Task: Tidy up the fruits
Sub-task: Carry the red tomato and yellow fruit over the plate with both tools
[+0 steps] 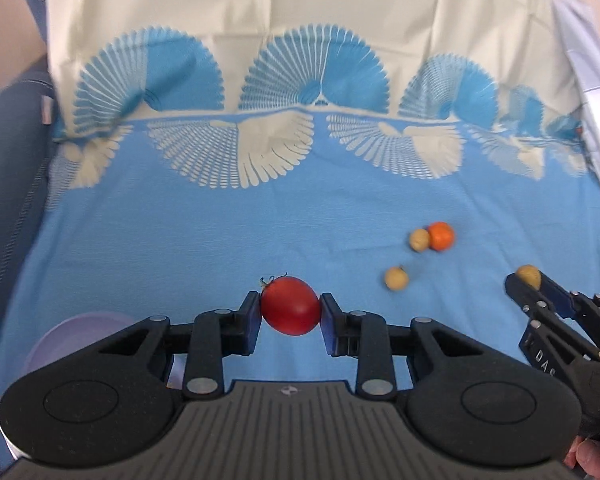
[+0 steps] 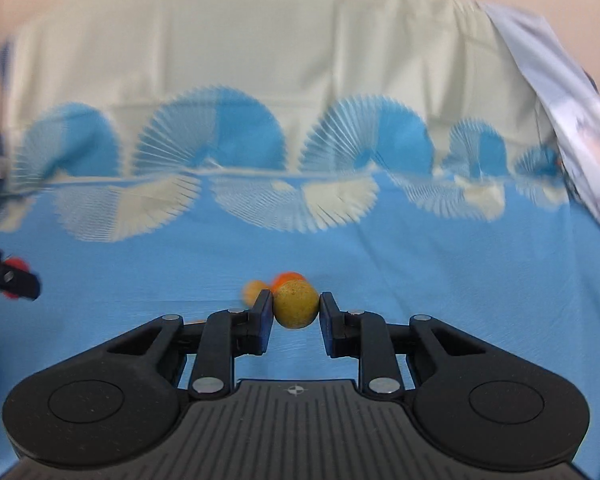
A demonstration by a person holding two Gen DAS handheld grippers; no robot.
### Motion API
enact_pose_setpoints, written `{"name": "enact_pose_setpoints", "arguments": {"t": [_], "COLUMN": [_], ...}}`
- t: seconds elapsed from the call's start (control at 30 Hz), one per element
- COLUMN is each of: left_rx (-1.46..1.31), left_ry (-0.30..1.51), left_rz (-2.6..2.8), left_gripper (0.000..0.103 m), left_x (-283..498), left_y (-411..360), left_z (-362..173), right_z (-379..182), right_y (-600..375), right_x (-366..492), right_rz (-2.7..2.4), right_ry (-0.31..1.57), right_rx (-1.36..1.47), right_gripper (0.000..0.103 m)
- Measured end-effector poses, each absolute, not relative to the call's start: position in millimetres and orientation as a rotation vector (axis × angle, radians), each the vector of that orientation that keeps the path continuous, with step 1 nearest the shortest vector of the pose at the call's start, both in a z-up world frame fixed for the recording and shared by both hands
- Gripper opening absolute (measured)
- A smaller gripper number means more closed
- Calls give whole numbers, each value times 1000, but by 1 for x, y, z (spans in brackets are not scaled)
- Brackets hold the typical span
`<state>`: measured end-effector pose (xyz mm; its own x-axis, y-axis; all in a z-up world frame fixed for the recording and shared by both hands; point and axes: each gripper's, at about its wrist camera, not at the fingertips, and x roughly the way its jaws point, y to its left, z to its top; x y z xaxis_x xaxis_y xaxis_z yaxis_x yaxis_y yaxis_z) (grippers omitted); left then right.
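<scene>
**Fruits held in both grippers over blue cloth**

Tomato, red with green stem, clamped between fingers of left gripper, above blue patterned cloth. Yellow round fruit pinched between fingers of right gripper. Lying on cloth, near right gripper: orange fruit touching small yellow fruit; another small yellow fruit a bit apart from them. Pale purple bowl at lower left, partly hidden behind left gripper.
</scene>
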<state>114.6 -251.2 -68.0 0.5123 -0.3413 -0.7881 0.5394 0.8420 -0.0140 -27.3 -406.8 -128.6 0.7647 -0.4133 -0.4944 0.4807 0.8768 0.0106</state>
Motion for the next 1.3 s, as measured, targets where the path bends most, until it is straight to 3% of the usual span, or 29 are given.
{"name": "enact_pose_setpoints", "arguments": {"t": [0.37,0.73,1.3], "left_rx": [207,131,70], "left_ry": [843,813,798], "left_rz": [-478,-375,-364], "left_gripper": [35,35,35], "left_x": [22,-41,-50], "left_y": [-120,-9,17], "left_z": [-2,15,23], "right_z": [-51,-32,-20], "right_y": [-281,-177,-154], "right_x": [-113,-155,-166], "right_rz": [-213,28,29], "right_ry": [460,516,498], "right_rx": [93,62,0], "right_gripper": [26,26,26]}}
